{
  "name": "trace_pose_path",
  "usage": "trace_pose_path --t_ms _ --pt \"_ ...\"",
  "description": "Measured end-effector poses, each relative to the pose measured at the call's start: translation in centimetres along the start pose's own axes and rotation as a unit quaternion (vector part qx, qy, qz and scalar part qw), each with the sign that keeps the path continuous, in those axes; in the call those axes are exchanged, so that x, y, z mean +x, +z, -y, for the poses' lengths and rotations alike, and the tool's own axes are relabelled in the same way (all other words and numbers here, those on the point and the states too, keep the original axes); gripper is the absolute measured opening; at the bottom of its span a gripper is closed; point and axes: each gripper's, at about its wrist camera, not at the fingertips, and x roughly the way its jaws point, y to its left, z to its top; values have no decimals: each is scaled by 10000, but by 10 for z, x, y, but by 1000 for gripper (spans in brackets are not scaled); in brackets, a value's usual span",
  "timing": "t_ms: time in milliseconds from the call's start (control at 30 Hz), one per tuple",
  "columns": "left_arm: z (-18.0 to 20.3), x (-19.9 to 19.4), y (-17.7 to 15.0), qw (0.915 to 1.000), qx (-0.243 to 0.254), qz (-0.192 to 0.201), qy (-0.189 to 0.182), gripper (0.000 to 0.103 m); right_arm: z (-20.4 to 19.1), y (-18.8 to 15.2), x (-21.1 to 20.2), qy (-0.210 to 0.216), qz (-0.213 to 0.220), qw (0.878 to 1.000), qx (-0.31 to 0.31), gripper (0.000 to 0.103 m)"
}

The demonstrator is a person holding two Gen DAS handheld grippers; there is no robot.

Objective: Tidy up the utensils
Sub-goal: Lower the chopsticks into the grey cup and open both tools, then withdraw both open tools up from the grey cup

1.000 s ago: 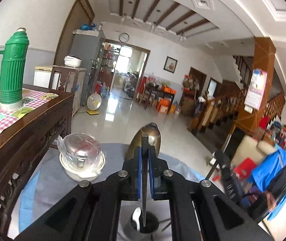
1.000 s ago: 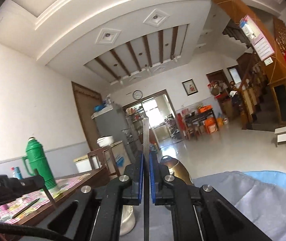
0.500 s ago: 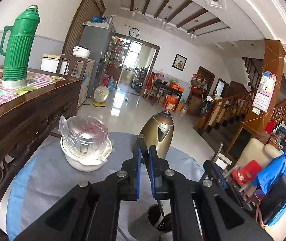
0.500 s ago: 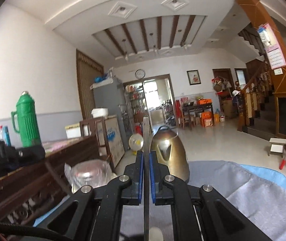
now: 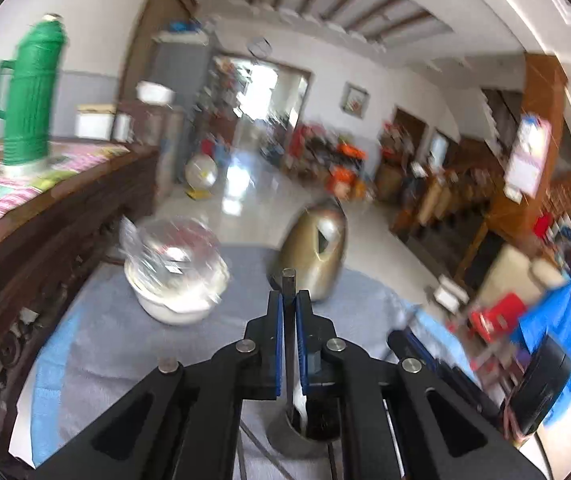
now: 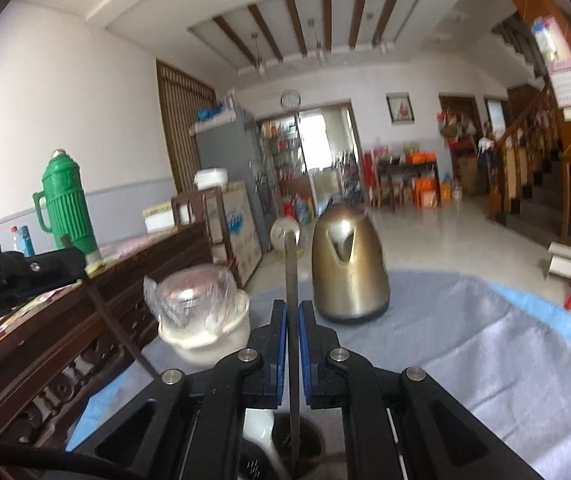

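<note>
My left gripper (image 5: 289,300) is shut on a thin dark utensil handle (image 5: 287,280) that runs down into a round metal utensil holder (image 5: 305,436) just below the fingers, with a white spoon inside. My right gripper (image 6: 292,308) is shut on a long thin metal utensil (image 6: 291,264) that stands upright, its lower end reaching into the holder (image 6: 297,440) beneath. The left gripper body (image 6: 13,272) shows at the left of the right wrist view.
A gold kettle (image 5: 317,256) and a white bowl under a clear cover (image 5: 173,276) stand on the grey-blue cloth (image 5: 105,340). A dark wooden sideboard (image 5: 45,232) with a green thermos (image 5: 29,92) is at the left. The kettle (image 6: 347,264) is straight ahead.
Both views have tilted down toward the table. The holder is now closer under both grippers. Each gripper still holds its utensil.
</note>
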Motion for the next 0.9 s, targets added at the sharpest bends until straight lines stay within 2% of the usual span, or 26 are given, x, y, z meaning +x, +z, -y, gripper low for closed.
trace_pose_path --t_ms 67,133,167,200,233,267,333,433,567,633,800,900 --pt "3 13 -6 9992 104 -378 0 7 2 2 0 132 -230 9996 73 11" --pt "2 17 -14 9979 62 -630 -116 8 8 5 -3 313 -610 9972 291 26" --pt "1 14 -17 9979 36 -637 -122 11 12 6 -6 414 -757 9954 417 40" --pt "-1 9 -20 9980 8 -615 -122 15 17 6 -10 525 -843 9936 536 62" --pt "-3 3 -23 9983 -6 -575 -111 28 25 6 -20 652 -816 9920 706 66" --pt "-5 -3 -27 9986 -5 -516 -67 40 30 5 -32 681 -681 9921 809 67" --pt "-5 -17 -35 9992 69 -377 78 47 46 6 -58 776 -391 9911 1006 67" --pt "-7 -33 -46 9992 24 -311 243 48 64 12 -82 980 -178 9852 1393 67" --pt "-11 -55 -62 9989 -144 -248 363 49 80 22 -107 963 -14 9800 1744 67" --pt "-8 -65 -69 9985 -103 -247 479 54 86 21 -123 889 90 9802 1766 67" --pt "4 -89 -98 9970 -6 -365 683 63 97 2 -162 592 30 9830 1737 67" --pt "14 -98 -114 9959 41 -498 758 65 106 -15 -181 395 -164 9846 1694 66"
